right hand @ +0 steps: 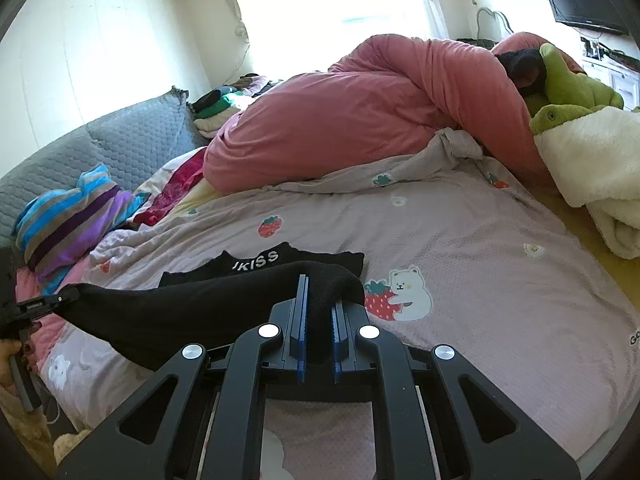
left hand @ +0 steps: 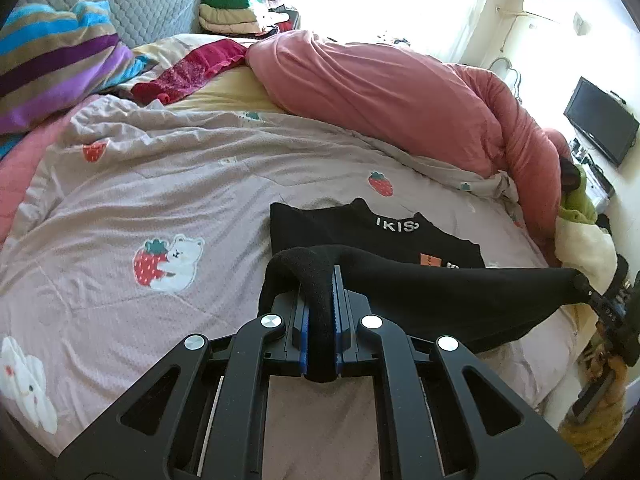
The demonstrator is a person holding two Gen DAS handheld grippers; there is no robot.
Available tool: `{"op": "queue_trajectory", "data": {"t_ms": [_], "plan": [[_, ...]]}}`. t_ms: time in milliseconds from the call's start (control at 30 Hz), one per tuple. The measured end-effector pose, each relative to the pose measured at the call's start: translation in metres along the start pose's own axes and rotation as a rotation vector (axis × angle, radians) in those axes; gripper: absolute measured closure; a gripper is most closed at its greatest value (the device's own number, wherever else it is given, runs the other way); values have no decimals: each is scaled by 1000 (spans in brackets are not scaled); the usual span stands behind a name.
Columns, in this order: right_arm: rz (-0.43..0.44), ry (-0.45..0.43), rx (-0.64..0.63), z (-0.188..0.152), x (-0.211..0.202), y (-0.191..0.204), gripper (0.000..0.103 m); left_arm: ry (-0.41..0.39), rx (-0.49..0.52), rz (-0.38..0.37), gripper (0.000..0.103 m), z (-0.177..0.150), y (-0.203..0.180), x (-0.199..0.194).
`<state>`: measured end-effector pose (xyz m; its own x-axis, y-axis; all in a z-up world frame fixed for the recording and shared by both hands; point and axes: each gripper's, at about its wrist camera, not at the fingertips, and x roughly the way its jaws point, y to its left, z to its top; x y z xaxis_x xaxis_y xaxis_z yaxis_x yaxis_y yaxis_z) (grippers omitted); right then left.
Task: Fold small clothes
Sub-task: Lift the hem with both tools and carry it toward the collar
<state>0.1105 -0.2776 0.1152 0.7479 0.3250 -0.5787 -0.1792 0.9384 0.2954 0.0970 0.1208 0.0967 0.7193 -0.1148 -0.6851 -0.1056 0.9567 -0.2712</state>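
A small black garment (left hand: 380, 236) with white lettering lies on the pink strawberry-print bedspread (left hand: 160, 184). Its near edge is lifted off the bed and stretched between both grippers. My left gripper (left hand: 320, 300) is shut on one bunched corner of the black cloth. My right gripper (right hand: 319, 308) is shut on the other corner, and it also shows at the right edge of the left wrist view as the right gripper (left hand: 588, 288). In the right wrist view the black garment (right hand: 192, 308) hangs taut toward the left gripper (right hand: 60, 300), held in a hand (right hand: 12, 354).
A bunched pink duvet (left hand: 384, 96) fills the far side of the bed. A striped pillow (left hand: 56, 64) lies far left, a folded clothes stack (left hand: 236, 10) behind. A green plush frog (right hand: 568, 88) and cream blanket (right hand: 596, 164) sit at the right. A TV (left hand: 602, 120) hangs on the wall.
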Motion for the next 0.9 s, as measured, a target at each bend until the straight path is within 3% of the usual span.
{"op": "queue_trajectory", "data": {"t_ms": [467, 900], "plan": [[-13, 15, 17, 11, 37, -5, 95, 2, 3, 51, 100, 15, 1, 33], [-96, 83, -42, 13, 99, -6, 95, 46, 16, 131, 100, 26, 5, 92]]}}
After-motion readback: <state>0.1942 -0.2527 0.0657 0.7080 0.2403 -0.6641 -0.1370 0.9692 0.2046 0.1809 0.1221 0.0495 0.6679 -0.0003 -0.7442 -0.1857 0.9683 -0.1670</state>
